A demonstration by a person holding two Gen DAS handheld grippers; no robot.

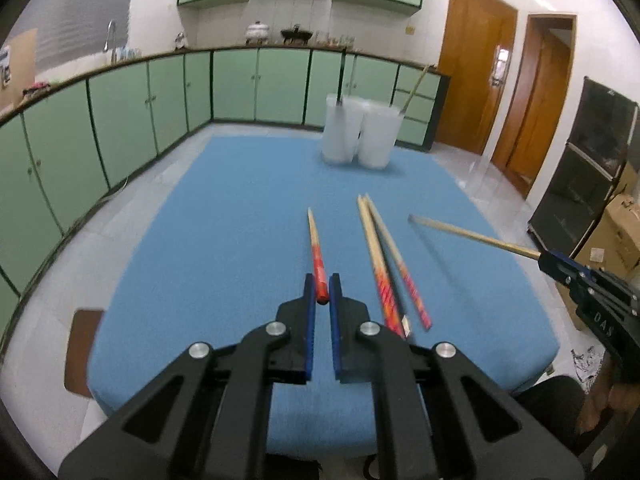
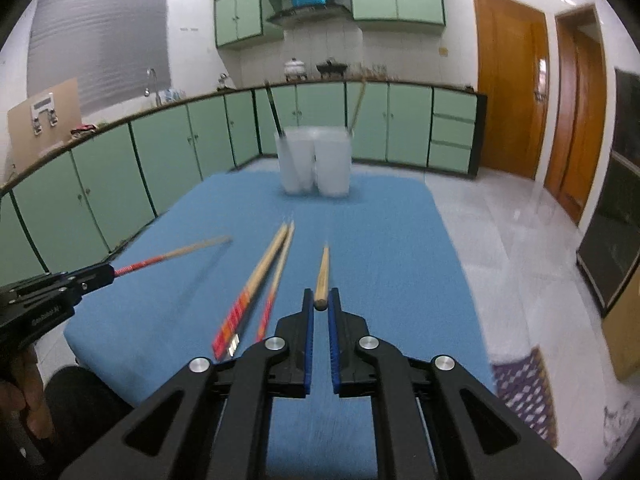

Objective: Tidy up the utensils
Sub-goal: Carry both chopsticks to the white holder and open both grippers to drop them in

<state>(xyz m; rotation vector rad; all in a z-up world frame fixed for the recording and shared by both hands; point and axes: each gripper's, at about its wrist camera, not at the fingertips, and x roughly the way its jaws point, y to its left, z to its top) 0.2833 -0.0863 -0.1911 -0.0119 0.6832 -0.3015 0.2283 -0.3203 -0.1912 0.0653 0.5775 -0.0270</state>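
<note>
My left gripper (image 1: 322, 286) is shut on a red-handled chopstick (image 1: 316, 248) and holds it above the blue table (image 1: 224, 216); it also shows in the right wrist view (image 2: 172, 255). My right gripper (image 2: 321, 300) is shut on a plain wooden chopstick (image 2: 322, 272), seen from the left wrist view too (image 1: 472, 235). Two red-patterned chopsticks (image 1: 384, 264) lie side by side on the table between the grippers, also in the right wrist view (image 2: 260, 276). Two translucent white cups (image 1: 360, 136) stand at the table's far end, one with a dark chopstick, one with a wooden one.
Green kitchen cabinets (image 1: 120, 112) run along the left and back. Wooden doors (image 1: 472, 68) and a black cabinet (image 1: 588, 168) stand on the right, with cardboard boxes (image 1: 616, 232). A brown stool (image 1: 82, 352) stands at the table's near left corner.
</note>
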